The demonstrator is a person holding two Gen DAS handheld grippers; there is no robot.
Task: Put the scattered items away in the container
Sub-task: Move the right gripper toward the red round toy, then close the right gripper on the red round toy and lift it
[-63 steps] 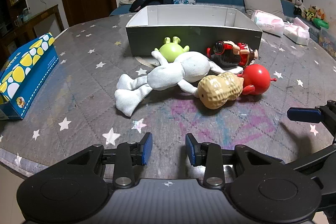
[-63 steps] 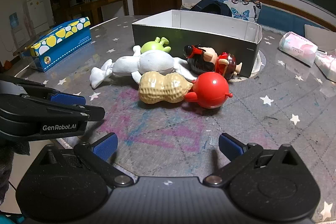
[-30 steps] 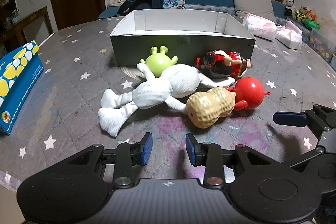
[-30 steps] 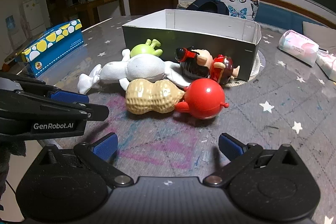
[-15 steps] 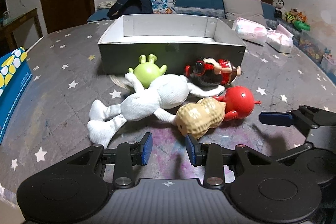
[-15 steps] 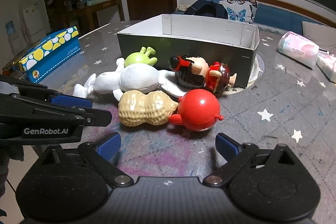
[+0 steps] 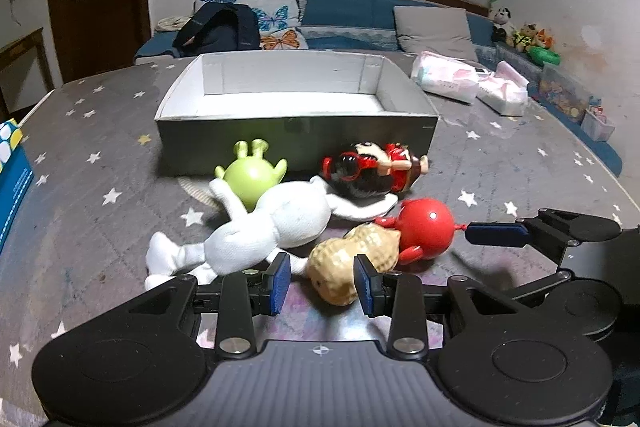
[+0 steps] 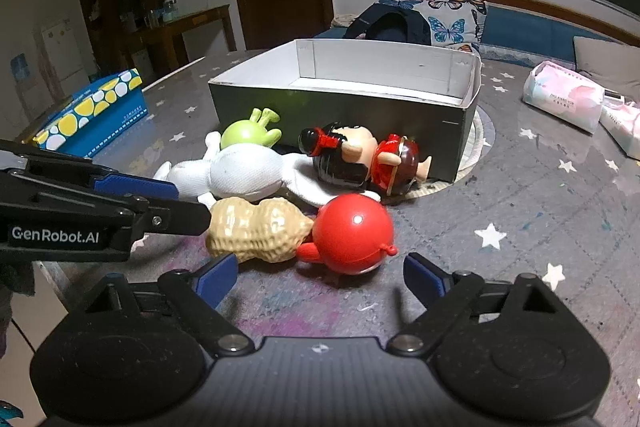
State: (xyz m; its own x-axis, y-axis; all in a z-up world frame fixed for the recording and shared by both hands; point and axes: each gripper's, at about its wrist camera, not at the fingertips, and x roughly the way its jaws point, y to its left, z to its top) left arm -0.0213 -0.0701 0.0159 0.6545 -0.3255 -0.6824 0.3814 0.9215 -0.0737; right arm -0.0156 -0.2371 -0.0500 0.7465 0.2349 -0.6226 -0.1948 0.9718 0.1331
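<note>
The left gripper (image 7: 320, 277) is sitting low at the near end of the peanut toy (image 7: 354, 265), its jaws apart and straddling that end without clamping yet; the right gripper (image 8: 320, 277) is waiting wide apart just near of the red ball toy (image 8: 352, 233). To grasp well, the pads should be closing across the peanut's narrow waist, squarely and not on the rounded tip. The peanut is lying flat on the table (image 7: 520, 167), its long axis running near-left to far-right, far end touching the red ball toy, well near of the empty box (image 7: 296, 139).
</note>
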